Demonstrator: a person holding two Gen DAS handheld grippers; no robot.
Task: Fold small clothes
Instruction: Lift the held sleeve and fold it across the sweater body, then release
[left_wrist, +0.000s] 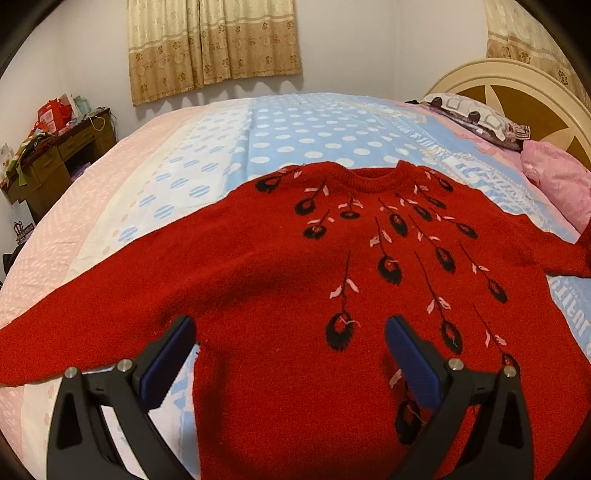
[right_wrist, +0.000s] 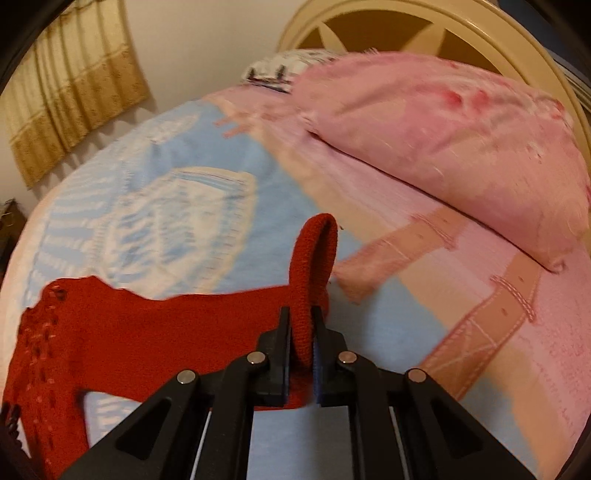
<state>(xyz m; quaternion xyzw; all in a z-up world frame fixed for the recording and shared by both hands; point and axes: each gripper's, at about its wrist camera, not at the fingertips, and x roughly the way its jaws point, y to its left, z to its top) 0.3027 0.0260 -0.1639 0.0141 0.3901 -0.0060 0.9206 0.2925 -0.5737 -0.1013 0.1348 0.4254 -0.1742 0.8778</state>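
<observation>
Sweater: a red sweater (left_wrist: 295, 280) lies face up across the bed (left_wrist: 295, 125), filling the middle of the left-wrist view, neck toward the top of frame, both sleeves spread wide, seemingly laid flat ready for folding.
Cuff: in the right-wrist view the cuff (right_wrist: 314, 258) stands up at centre frame, lifted off the sheet, likely so the sleeve can be carried in over the body.
Right tongs: the right gripper (right_wrist: 301, 332), lower centre, is clamped tight on the cuff, knit bunched between its pads.
Left tongs: the left gripper (left_wrist: 290, 354), bottom of its frame, is spread wide above the sweater's lower half, holding nothing.
Pillow: a pink pillow (right_wrist: 461, 147) sits upper right, clear of the sleeve.
</observation>
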